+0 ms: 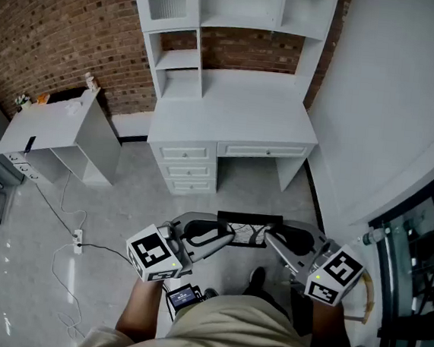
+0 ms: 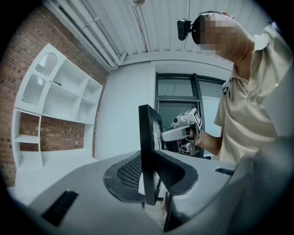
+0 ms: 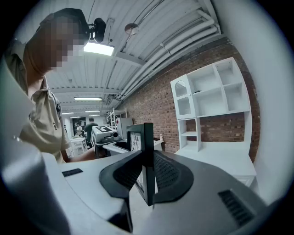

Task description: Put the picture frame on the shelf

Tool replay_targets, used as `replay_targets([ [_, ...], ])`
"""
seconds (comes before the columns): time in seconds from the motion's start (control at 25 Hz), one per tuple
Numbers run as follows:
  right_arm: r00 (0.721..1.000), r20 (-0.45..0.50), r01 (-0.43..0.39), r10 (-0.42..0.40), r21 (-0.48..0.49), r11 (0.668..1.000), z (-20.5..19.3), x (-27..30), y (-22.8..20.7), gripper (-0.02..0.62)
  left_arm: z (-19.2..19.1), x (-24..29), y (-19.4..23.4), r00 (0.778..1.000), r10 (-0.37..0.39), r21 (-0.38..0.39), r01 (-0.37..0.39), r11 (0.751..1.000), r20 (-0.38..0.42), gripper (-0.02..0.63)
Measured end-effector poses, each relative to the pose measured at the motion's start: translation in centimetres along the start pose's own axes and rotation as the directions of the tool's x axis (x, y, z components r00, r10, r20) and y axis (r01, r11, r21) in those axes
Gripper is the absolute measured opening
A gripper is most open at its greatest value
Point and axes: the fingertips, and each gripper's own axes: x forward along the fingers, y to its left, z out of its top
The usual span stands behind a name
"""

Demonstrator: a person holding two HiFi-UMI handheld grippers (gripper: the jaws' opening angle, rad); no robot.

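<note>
- My left tool [image 1: 224,237] and right tool [image 1: 271,241] each clamped one edge of the picture frame [image 1: 248,229].
- Uneven pulling could have dropped it before the twelve-o'clock shelf [image 1: 239,26].

Open floor up to the desk
Floor [image 1: 245,198] lay open from the person to the far desk [image 1: 238,114] and its shelf [image 1: 178,58]. A side table [image 1: 53,130] and power strip [image 1: 79,237] crowded the left, a wall [image 1: 391,109] the right.

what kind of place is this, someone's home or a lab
Probably a lab or workshop staged as a study: a white desk with shelf unit against a red brick wall, bare ceiling pipes, and work tables with people further back.
</note>
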Motion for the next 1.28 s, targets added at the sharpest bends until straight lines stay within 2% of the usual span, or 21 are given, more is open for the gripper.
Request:
replay_targets([
  [0.4, 1.0, 0.0, -0.027, 0.027, -0.018, 0.999, 0.1, 0.5, 1.1, 0.069, -0.1, -1.2, -0.4, 0.999, 0.032, 0.0, -0.032, 0.999, 0.005, 0.086],
  [0.56, 0.999, -0.003, -0.036, 0.036, -0.016, 0.999, 0.1, 0.4, -0.1, 0.069, -0.1, -0.2, 0.2, 0.999, 0.039, -0.007, -0.039, 0.999, 0.003, 0.086],
  [1.04, 1.0, 0.001, -0.02, 0.02, 0.002, 1.0, -0.5, 0.5, -0.6, 0.069, -0.9, 0.2, 0.6, 1.0, 0.01, -0.026, -0.01, 1.0, 0.017, 0.086],
  [1.16, 1.0, 0.006, -0.025, 0.024, 0.017, 1.0, -0.7, 0.4, -2.5, 0.069, -1.1, 1.7, 1.6, 1.0, 0.014, -0.041, -0.013, 0.999, 0.002, 0.086],
  [1.28, 0.999, 0.018, -0.041, 0.04, 0.03, 0.999, -0.6, 0.4, -6.5, 0.069, -0.9, 4.9, 3.9, 1.0, 0.02, -0.043, -0.021, 0.999, -0.024, 0.086],
])
